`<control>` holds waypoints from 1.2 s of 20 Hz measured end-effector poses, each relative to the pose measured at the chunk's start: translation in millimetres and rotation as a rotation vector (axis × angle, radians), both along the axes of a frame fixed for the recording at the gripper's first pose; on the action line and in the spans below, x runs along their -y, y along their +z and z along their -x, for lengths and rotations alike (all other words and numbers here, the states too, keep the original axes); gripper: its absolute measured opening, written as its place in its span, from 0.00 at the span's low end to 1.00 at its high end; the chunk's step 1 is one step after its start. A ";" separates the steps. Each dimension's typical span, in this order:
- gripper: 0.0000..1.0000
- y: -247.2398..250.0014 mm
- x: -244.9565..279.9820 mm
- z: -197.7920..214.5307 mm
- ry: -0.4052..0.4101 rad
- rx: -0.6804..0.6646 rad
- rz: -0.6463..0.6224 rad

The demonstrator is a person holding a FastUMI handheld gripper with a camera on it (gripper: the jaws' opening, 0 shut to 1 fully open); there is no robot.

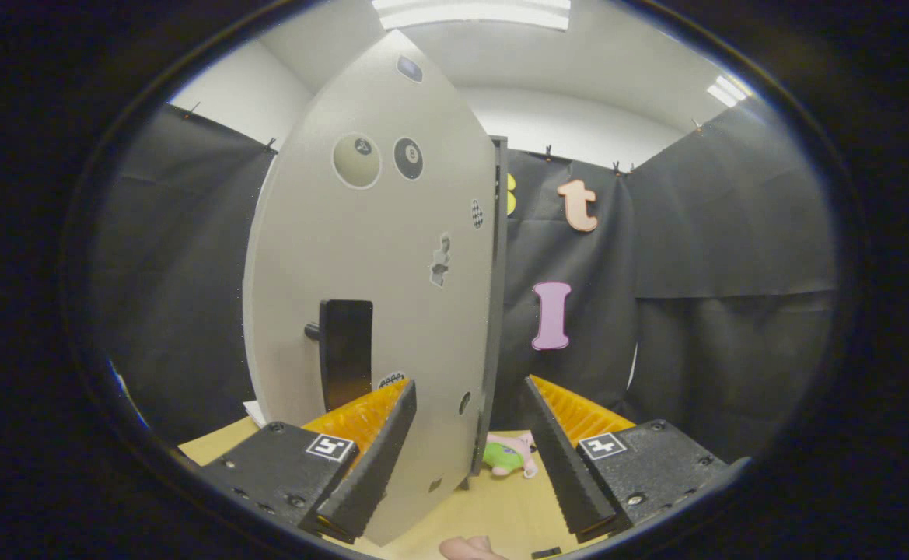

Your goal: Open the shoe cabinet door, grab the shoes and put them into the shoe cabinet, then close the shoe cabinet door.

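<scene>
The gripper (470,447) has its two fingers spread wide, with nothing pressed between them. The free edge of one cabinet door (376,280) stands in the gap, closer to the left finger, and the door's pale face spreads up and away to the left. On that face sits one dark upright handle (345,350), just above the left finger (372,459). Several stickers dot the door, among them two round billiard-ball ones near the top. Beyond the door's edge, low between the fingers, one small green and pink shoe (510,454) lies on the wooden table (493,505). A second pink object (470,548) peeks in at the near edge of the table; what it is cannot be told
</scene>
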State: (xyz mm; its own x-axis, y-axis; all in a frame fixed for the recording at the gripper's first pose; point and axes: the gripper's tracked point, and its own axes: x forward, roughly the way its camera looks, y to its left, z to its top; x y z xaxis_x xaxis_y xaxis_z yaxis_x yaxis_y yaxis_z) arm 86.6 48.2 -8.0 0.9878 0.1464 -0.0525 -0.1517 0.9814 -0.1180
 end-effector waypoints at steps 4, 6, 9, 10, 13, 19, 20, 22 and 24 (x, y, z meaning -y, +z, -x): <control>0.91 -8.1 -52.6 -11.8 0.015 0.025 0.038; 0.91 -25.2 -89.8 -12.4 0.049 0.008 0.058; 0.92 -49.2 -146.6 -21.6 0.121 -0.039 0.044; 0.96 -55.7 -165.8 -20.0 0.149 -0.058 0.038; 1.00 -65.2 -190.8 -14.0 0.169 -0.070 0.009; 0.99 -59.9 -187.4 -7.6 0.129 -0.040 -0.062; 0.99 -55.0 -181.5 -6.1 0.126 -0.036 -0.069; 1.00 -47.6 -170.5 -2.4 0.118 -0.023 -0.083; 0.99 -46.0 -155.0 3.7 0.095 -0.029 -0.100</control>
State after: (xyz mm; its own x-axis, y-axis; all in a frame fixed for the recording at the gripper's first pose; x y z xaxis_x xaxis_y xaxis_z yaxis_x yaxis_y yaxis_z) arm 82.9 203.2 -54.1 0.9674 0.2455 -0.0615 -0.2468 0.9690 -0.0143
